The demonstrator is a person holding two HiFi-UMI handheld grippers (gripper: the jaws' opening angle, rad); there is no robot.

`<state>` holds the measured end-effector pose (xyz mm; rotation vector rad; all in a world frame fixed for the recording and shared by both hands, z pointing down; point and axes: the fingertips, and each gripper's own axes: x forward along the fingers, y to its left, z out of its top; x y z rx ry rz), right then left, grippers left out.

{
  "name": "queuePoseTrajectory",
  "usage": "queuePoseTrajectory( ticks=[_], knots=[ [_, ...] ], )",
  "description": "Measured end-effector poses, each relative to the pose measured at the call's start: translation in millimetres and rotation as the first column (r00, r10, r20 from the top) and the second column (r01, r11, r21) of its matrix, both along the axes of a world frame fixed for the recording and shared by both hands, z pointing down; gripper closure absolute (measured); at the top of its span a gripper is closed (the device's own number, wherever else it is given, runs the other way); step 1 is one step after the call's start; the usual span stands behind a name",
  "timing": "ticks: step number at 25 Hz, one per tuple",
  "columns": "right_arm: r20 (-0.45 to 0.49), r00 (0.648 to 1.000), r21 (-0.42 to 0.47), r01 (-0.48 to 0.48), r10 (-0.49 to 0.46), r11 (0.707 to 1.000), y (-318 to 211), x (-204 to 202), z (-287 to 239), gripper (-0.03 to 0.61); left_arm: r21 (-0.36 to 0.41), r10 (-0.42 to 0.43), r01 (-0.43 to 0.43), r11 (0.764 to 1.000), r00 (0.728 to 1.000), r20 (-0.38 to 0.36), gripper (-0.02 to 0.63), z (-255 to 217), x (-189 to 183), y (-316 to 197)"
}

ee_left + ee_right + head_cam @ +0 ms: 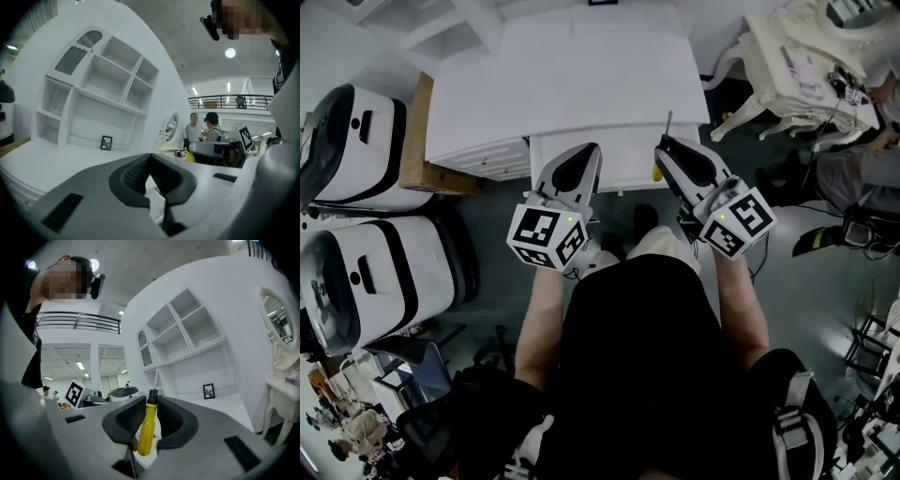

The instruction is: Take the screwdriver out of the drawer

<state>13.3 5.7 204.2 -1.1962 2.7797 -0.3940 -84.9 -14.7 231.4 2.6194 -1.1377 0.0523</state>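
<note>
Holding the screwdriver [146, 427] in the right gripper [151, 401], pads pressed on either side of the yellow handle just below its black collar, thin metal shaft poking up past the jaws. Gripped there, most likely, because the handle is the thickest part and gives the ribbed pads something to bite on.

From the head view, visible only as a sliver of yellow beside the right gripper [667, 148], plus the shaft reaching over the front edge of the white desk [562, 84]. Hovering above the right end of the open drawer [623, 183] and not lying in it, so judged already lifted out, or very nearly.

Left gripper [150, 157] closed completely, with nothing between the pads. Parked beside the right one over the left part of the drawer, probably just out of the way of the lift; possibly also ready to push the drawer shut, though impossible to say which.

Left to do, by this reading: carry the tool clear of the drawer and set it down. Worth minding a round handle that could pivot between the pads if tipped
</note>
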Motion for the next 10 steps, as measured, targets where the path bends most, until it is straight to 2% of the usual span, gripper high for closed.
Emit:
queuePoseTrajectory(
  ticks=[10],
  knots=[
    [-0.042, 0.999, 0.005, 0.015, -0.015, 1.0, 4.7, -3.9, 3.8, 0.489, -0.005, 0.024, -0.024, 1.0, 1.0, 0.009, 0.591, 1.6, 6.4, 6.6]
  ],
)
